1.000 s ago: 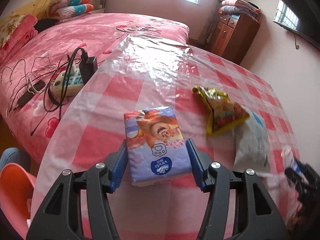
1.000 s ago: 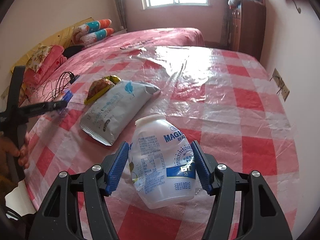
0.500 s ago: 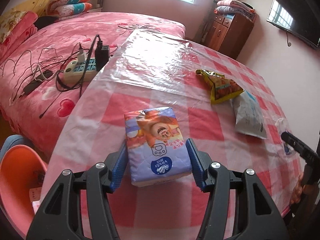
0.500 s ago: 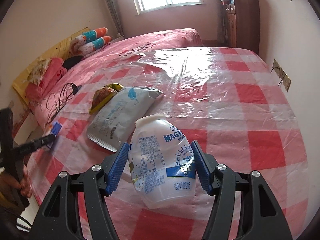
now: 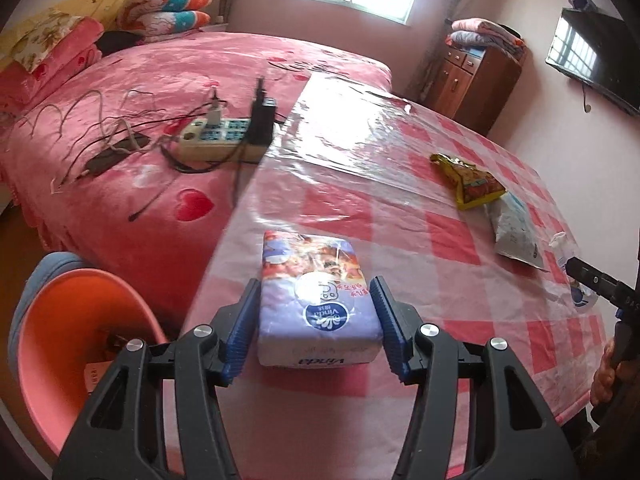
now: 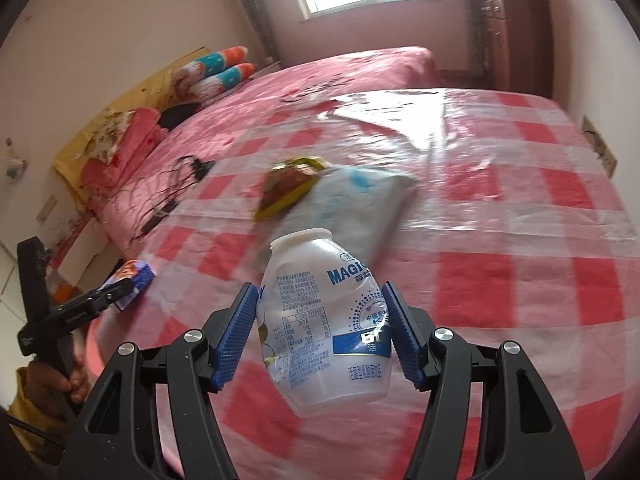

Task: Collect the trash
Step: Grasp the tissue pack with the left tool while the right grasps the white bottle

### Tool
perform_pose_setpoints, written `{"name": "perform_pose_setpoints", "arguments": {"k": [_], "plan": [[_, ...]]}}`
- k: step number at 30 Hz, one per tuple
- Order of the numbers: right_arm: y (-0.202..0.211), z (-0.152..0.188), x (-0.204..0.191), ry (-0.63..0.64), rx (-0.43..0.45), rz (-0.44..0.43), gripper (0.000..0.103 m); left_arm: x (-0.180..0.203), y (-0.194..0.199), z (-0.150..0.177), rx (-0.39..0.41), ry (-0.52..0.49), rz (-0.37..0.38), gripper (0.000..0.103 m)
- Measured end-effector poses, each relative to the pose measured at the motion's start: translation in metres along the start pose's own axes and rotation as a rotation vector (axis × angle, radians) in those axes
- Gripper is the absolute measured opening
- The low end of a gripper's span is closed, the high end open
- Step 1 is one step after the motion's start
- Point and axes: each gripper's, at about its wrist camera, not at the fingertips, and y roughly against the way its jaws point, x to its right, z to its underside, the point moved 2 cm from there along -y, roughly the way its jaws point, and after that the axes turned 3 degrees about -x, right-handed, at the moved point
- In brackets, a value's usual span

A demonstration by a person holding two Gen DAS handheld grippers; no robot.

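A purple tissue pack (image 5: 316,280) sits clamped between the blue pads of my left gripper (image 5: 316,300), above the near left edge of the red-checked table (image 5: 360,152). My right gripper (image 6: 320,292) is shut on a crumpled white plastic bottle (image 6: 320,320), held over the table's near side. A yellow snack bag (image 5: 472,184) and a white bag (image 5: 516,232) lie together on the table. In the right wrist view the yellow snack bag (image 6: 288,188) partly overlaps the white bag (image 6: 352,208), just beyond the bottle. The left gripper (image 6: 116,292) shows there at far left with the tissue pack (image 6: 134,276).
An orange bin (image 5: 72,332) stands on the floor at the lower left, beside the table's edge. A pink bed (image 5: 160,80) behind it carries a power strip (image 5: 220,140) and tangled cables. A wooden cabinet (image 5: 476,76) stands at the far wall.
My left gripper has carried the tissue pack leftward, so the orange bin looms larger and the bags sit farther right. The right gripper has swung with the bottle; the bags now lie straight ahead.
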Motion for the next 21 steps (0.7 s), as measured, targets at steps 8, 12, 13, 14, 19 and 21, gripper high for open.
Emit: {"name": "perform_pose_setpoints", "arguments": {"k": [8, 12, 13, 14, 19, 21], "plan": [[-0.024, 0.003, -0.053, 0.081, -0.066, -0.064, 0.064, -0.023, 0.005, 0.012, -0.002, 0.046, 0.029, 0.054], [-0.029, 0.006, -0.073, 0.117, -0.082, -0.084, 0.064, -0.027, 0.006, 0.016, 0.006, 0.06, 0.055, 0.054], [-0.03, 0.005, -0.075, 0.122, -0.086, -0.088, 0.064, -0.027, 0.006, 0.017, 0.008, 0.061, 0.06, 0.054], [-0.032, 0.006, -0.078, 0.129, -0.091, -0.091, 0.064, -0.026, 0.006, 0.018, 0.011, 0.06, 0.066, 0.054], [-0.04, 0.01, -0.09, 0.157, -0.114, -0.092, 0.064, -0.02, 0.004, 0.018, 0.007, 0.027, 0.066, 0.057], [-0.043, 0.011, -0.091, 0.159, -0.122, -0.092, 0.064, -0.017, 0.002, 0.016, 0.008, 0.012, 0.066, 0.063]]}}
